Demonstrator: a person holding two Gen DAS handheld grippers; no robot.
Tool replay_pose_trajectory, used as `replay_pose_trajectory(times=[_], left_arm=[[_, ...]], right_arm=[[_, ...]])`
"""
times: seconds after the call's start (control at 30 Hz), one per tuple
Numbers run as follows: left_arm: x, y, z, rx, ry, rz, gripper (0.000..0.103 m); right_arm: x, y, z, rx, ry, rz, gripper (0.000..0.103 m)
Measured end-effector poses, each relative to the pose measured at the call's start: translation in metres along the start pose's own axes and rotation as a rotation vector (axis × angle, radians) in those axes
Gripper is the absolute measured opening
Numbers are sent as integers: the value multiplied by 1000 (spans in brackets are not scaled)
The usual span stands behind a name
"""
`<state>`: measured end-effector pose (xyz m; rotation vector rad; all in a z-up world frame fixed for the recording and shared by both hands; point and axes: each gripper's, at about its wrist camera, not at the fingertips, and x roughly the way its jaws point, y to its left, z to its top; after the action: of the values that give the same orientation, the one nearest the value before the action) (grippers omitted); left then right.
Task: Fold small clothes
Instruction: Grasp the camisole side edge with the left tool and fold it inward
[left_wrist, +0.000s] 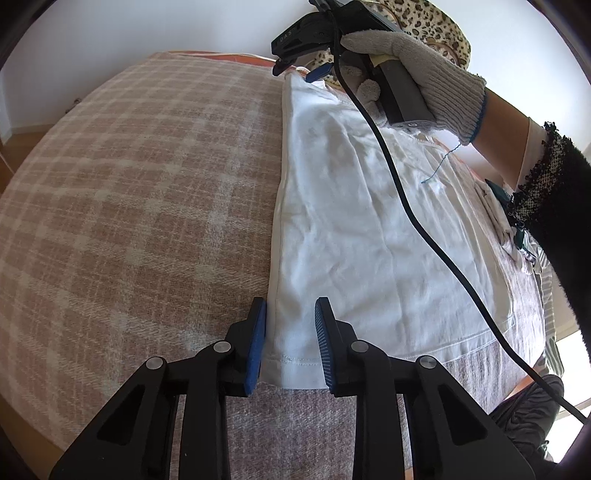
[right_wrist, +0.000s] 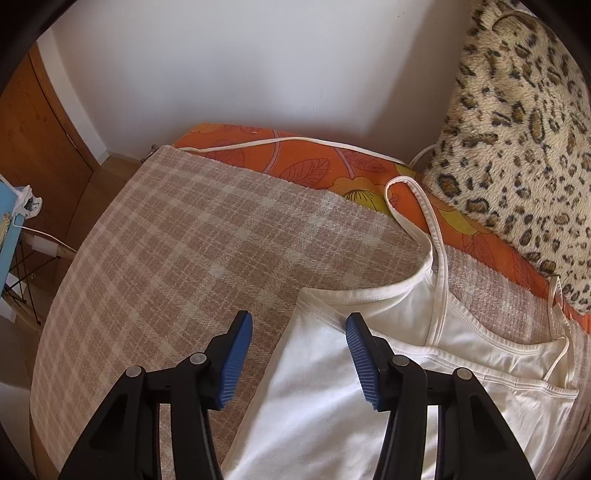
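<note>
I see one white camisole (left_wrist: 369, 229); my left gripper (left_wrist: 290, 343) narrowly straddles its hem corner unpinched, right gripper (right_wrist: 299, 354) half-open over its top edge; bare plaid blanket (left_wrist: 129, 206) at nine o'clock.

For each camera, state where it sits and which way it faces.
Left wrist: on the left gripper, looking down along the white camisole's folded edge, hem corner between its blue pads; the gloved right hand and right gripper show at the far end.
Right wrist: on the right gripper, looking down at the camisole's strap end toward the leopard-print cushion.
Shared: camisole, checked blanket.
</note>
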<state>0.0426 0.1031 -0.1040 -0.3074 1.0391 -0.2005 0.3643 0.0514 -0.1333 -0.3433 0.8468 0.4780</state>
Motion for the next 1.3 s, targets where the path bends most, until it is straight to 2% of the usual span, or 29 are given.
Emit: replay_pose_trajectory(times=[0.17,0.3,0.43,0.53,0.73,0.9,1.17,1.3], left_arm=[[4,-2,1,4,1,-11,10],[5,-2,0,4,-2,-14,6],[4,-6,-2,15,-9,-10,5],[1,-8,-2,23,-34,-33,4],[-7,-19,0,62,-75,-43,3],[-5,-25,1,81,-83,-33,2],[-14,-21,-1,78,-103,-63,2],[-18,-30,2,94,-115,-77,2]], right_arm=[[8,-1,6,3,13,-31,50],[16,3,8,-1,32,-44,44],[19,6,5,-23,39,-78,33],[17,2,4,-16,31,-77,26],[11,-3,2,-21,21,-75,17],[4,-5,1,-29,5,-89,14],[-11,-15,-2,-28,-23,-96,10],[-21,-25,-6,-17,-39,-94,9]])
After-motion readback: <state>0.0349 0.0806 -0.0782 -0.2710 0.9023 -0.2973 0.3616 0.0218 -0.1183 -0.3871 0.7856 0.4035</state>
